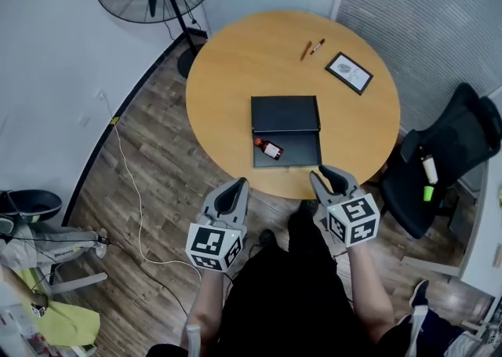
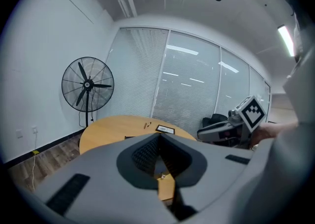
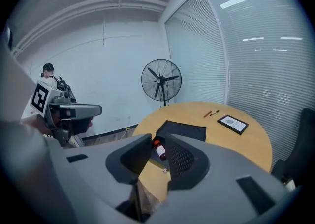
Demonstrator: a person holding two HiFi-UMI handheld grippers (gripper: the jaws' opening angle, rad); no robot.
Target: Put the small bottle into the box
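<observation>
The small bottle (image 1: pixel 269 148) lies inside the open box (image 1: pixel 302 156), at its 9 o'clock edge, on the worktop (image 1: pixel 235 65). Toward 6 o'clock, the left gripper (image 1: pixel 238 185) is closed up and the right gripper (image 1: pixel 323 173) is parted, both empty.

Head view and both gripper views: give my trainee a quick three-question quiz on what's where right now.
1. True or false: the right gripper is clamped on the small bottle.
2. What lies beside the framed picture on the table? A) two pens B) a cup C) scissors
3. Which gripper has its jaws together?
Key: 1 false, its jaws stand apart, holding nothing, and the bottle lies at the open box; 2 A; 3 the left gripper.
</observation>
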